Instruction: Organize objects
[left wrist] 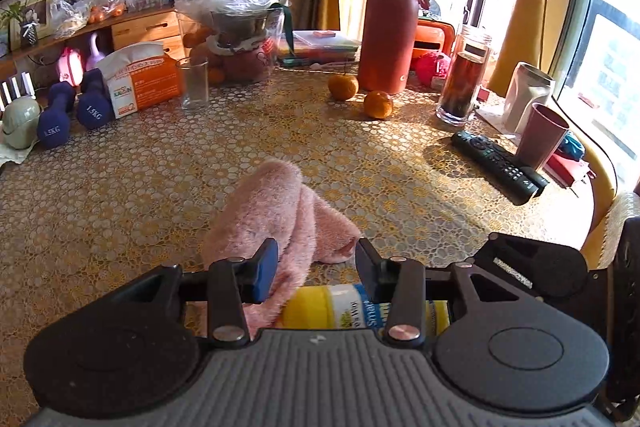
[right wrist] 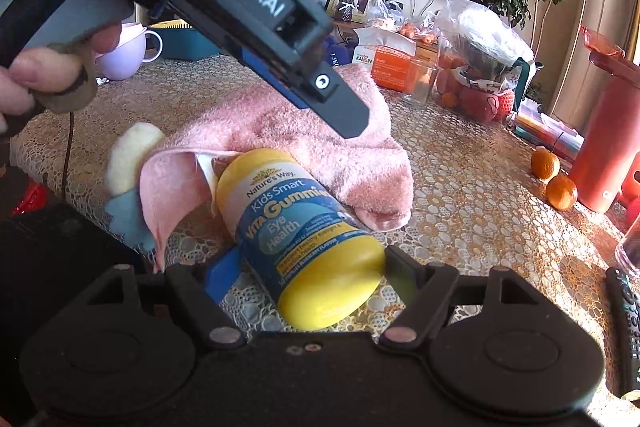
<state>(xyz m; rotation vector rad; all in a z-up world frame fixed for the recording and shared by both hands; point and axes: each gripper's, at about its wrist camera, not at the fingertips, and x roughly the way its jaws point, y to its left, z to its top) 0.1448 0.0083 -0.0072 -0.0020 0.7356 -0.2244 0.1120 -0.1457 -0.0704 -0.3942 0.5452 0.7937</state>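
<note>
Left wrist view: the left claw (left wrist: 316, 255) points down at the worktop (left wrist: 160, 187) and is drawn in on a fold of the pink towel (left wrist: 272, 203). The blue pad on one side is sunk into the pile and the opposite finger sits against the towel's end. The yellow bottle (left wrist: 316, 307) lies on its side directly beneath this claw. The towel is heaped just beyond the bottle, with one edge touching it. Two oranges (left wrist: 378, 105) and a black remote (left wrist: 496, 159) lie well beyond the bottle and are not involved. Right wrist view: the right claw (right wrist: 312, 267) is spread around the bottle, one finger at its flank and the other at its base end. No definite squeeze is visible, and the bottle rests fully on the worktop. A flap of the towel is draped against the bottle's cap end. The left claw reaches in from above the bottle, carried by a person's hand (right wrist: 40, 75). Assessment: the step in hand is separating the two items, with the towel secured and the bottle bracketed but not yet gripped. The next move appears to call for closing the right claw squarely across the bottle's round body, which could roll or skid. The left claw should also lift the towel flap away from the cap so it does not drag.
</note>
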